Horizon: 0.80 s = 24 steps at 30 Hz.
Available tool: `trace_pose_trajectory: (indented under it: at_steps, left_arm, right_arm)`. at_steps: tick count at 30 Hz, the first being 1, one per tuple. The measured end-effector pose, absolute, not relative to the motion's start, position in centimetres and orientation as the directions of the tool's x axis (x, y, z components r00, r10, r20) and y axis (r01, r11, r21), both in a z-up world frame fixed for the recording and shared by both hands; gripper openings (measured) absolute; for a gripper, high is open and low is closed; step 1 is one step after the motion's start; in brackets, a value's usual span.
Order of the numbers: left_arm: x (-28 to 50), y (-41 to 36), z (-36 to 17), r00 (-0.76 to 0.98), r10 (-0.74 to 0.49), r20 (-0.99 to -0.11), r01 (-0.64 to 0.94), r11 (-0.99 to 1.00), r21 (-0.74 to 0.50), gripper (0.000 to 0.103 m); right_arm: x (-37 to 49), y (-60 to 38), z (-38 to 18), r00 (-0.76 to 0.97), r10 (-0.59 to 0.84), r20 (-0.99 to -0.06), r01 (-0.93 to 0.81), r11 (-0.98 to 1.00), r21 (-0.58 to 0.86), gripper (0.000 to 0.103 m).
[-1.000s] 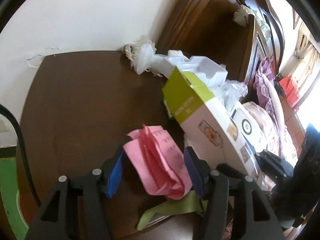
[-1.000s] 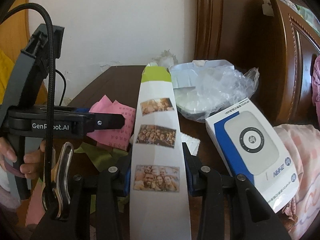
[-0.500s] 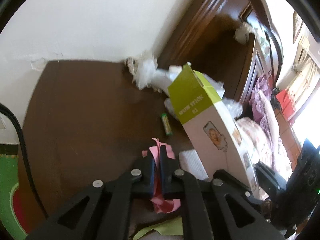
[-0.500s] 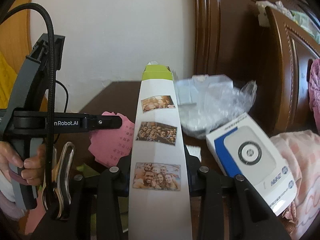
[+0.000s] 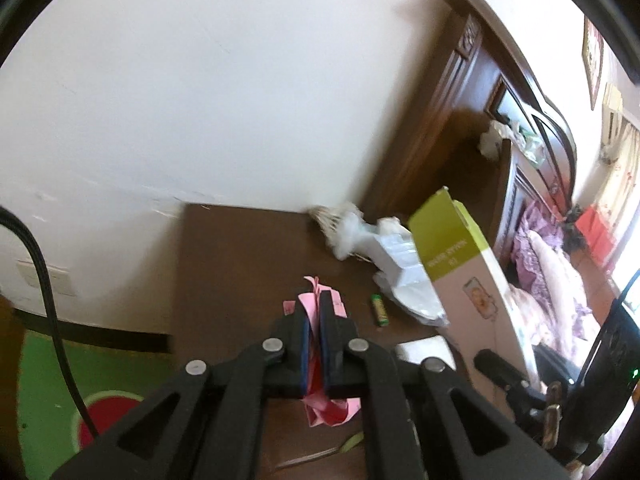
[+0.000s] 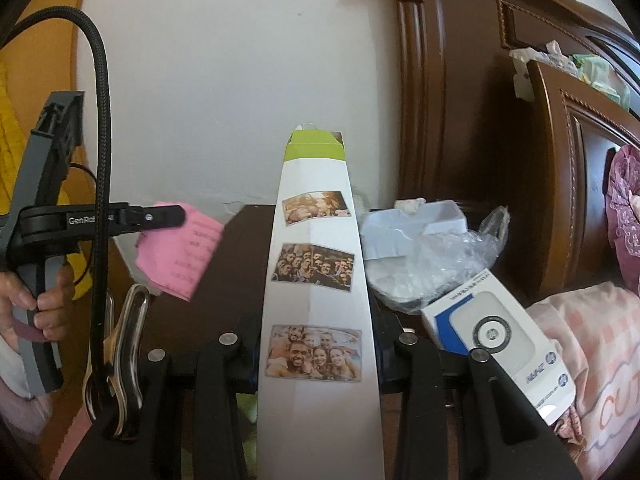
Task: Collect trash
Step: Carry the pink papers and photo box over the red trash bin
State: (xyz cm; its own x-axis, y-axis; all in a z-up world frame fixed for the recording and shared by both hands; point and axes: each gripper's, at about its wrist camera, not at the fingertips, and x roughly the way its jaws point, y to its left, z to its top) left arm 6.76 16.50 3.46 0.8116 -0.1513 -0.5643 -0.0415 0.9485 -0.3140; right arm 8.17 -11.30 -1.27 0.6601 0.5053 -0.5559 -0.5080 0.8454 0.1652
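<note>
The table (image 5: 240, 264) is dark, smooth wood. The pink paper (image 5: 316, 300) is matt and creased. The tall box (image 6: 316, 280) is smooth white card; the bag (image 6: 452, 256) is glossy, crinkled clear plastic.

L gripper (image 5: 314, 320): jaws shut tight on pink paper (image 5: 320, 360), tips at lower centre of left wrist frame, pointing down-fwd. Same gripper seen side-on at left of right wrist frame, person's hand (image 6: 38, 304) wrapped round grey handle, lower left edge. R gripper (image 6: 316, 354): jaws part-spread, clamped on sides of tall white box (image 6: 316, 280), lower centre of frame.
</note>
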Motion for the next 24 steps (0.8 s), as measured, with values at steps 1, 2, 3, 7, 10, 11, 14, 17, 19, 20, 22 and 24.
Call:
trace_pose_trajectory:
  at_steps: [1,2,3,7,10,11,14,17,19,20,22,24]
  left_arm:
    - [5.9,17.0,3.8,0.817,-0.128,-0.562,-0.057,0.952,-0.300,0.004]
    - [5.2,17.5,3.9,0.820,-0.110,-0.562,-0.070,0.955,-0.289,0.004]
    - [4.6,18.0,4.0,0.822,-0.095,-0.562,-0.080,0.957,-0.279,0.004]
    - [1.6,20.0,4.0,0.824,-0.045,-0.566,-0.120,0.961,-0.251,0.004]
    - [-0.7,21.4,3.4,0.815,-0.012,-0.579,-0.160,0.956,-0.245,0.004]
    - [-1.3,21.8,3.2,0.813,-0.001,-0.582,-0.174,0.954,-0.244,0.004]
    - [-3.2,23.0,2.5,0.807,0.040,-0.589,-0.218,0.947,-0.234,0.004]
    - [-4.8,24.3,1.6,0.797,0.075,-0.599,-0.258,0.939,-0.227,0.004]
    - [-6.0,25.3,0.8,0.789,0.083,-0.608,-0.279,0.931,-0.235,0.004]
    - [-6.3,25.7,0.4,0.786,0.085,-0.613,-0.287,0.928,-0.239,0.004]
    - [-7.0,26.4,-0.4,0.776,0.095,-0.624,-0.307,0.921,-0.241,0.004]
    - [-7.6,27.2,-1.4,0.762,0.117,-0.637,-0.332,0.915,-0.229,0.004]
  right_arm:
    - [8.0,-11.1,-1.1,0.656,0.514,-0.552,-0.514,0.840,0.172,0.038]
    - [8.1,-10.4,-1.2,0.651,0.524,-0.549,-0.520,0.835,0.179,0.038]
    - [7.7,-10.1,-1.1,0.646,0.533,-0.546,-0.527,0.829,0.186,0.038]
    - [5.6,-8.5,-0.4,0.625,0.576,-0.527,-0.570,0.798,0.196,0.038]
    - [3.9,-7.1,0.1,0.606,0.608,-0.514,-0.604,0.771,0.200,0.038]
    - [3.5,-6.6,0.2,0.599,0.617,-0.510,-0.614,0.763,0.202,0.038]
    - [2.0,-5.1,0.5,0.575,0.647,-0.500,-0.647,0.734,0.206,0.038]
    - [0.8,-3.7,0.7,0.551,0.671,-0.496,-0.674,0.708,0.208,0.038]
    - [0.1,-2.7,0.6,0.534,0.686,-0.495,-0.691,0.691,0.212,0.039]
    - [-0.2,-2.4,0.6,0.527,0.691,-0.495,-0.697,0.685,0.213,0.038]
    - [-0.7,-1.6,0.4,0.510,0.701,-0.497,-0.710,0.670,0.217,0.039]
    - [-1.0,-0.7,0.1,0.496,0.707,-0.504,-0.721,0.659,0.215,0.039]
